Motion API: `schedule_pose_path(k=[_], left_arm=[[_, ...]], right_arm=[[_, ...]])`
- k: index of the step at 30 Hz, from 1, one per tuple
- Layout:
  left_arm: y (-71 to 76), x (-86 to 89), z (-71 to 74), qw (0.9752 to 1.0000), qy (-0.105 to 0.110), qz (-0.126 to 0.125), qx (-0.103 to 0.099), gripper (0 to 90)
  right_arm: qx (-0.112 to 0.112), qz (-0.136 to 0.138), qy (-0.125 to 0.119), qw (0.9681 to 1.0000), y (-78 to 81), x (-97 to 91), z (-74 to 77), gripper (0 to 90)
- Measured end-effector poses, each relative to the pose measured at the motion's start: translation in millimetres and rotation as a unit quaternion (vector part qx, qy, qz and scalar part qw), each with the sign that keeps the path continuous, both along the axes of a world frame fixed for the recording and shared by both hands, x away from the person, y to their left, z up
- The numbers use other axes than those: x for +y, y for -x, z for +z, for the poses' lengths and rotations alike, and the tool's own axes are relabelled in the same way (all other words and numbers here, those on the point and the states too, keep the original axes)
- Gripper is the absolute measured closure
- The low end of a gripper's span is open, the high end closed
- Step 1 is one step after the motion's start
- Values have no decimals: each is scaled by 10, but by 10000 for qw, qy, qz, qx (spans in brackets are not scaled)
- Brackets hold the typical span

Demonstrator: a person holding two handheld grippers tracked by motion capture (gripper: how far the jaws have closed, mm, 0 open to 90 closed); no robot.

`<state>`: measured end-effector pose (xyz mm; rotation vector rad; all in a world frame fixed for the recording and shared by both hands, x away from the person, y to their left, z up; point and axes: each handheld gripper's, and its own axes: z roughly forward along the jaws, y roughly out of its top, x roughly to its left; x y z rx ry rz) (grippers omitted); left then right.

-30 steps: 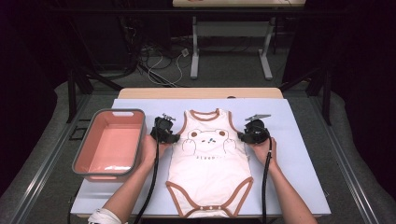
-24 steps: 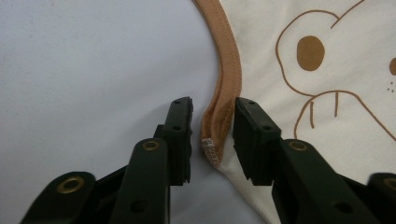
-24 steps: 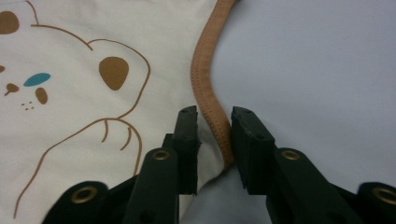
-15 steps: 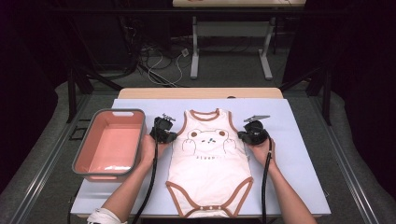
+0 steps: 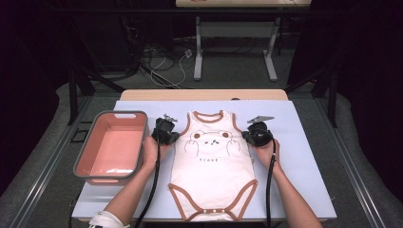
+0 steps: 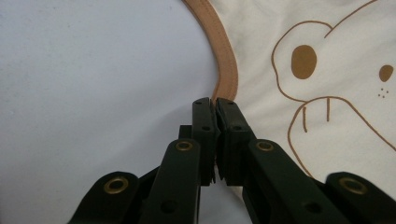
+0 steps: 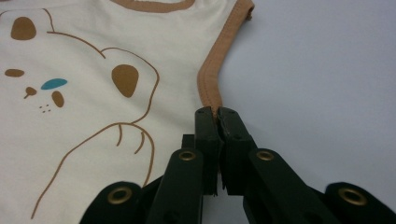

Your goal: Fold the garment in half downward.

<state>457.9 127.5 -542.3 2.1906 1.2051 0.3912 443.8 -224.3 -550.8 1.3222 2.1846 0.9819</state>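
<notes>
A cream baby bodysuit (image 5: 212, 168) with brown trim and a printed bear is laid flat, front up, on the light sheet covering the desk (image 5: 304, 156), with the neck opening toward the far edge and the snap crotch toward the person. The left hand-held gripper (image 5: 169, 138) is positioned at the garment's left armhole; in the left gripper view, its 2 black jaws are seen pressed together on the brown armhole trim (image 6: 225, 70), with the trim edge pinched between the tips. The right hand-held gripper (image 5: 253, 137) is positioned at the opposite armhole; in the right gripper view, its jaws are likewise clamped on the brown trim (image 7: 211, 79), which is slightly puckered just above the tips. The jaws of both units have just been closing, with the trim between them. Each unit is held by 1 hand, and a black cable is trailed from each toward the near desk edge. A pink basin (image 5: 81, 159) with a grey rim is placed on the desk to the left of the garment, well apart from it.
</notes>
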Motion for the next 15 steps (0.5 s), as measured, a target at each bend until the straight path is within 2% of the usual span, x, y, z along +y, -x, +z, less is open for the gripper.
schedule_pose_path(k=[15], left_arm=[[24,-27,121,9991,-118,159,-377,867]], right_arm=[[-262,-62,-64,9996,-15,-4,130,875]])
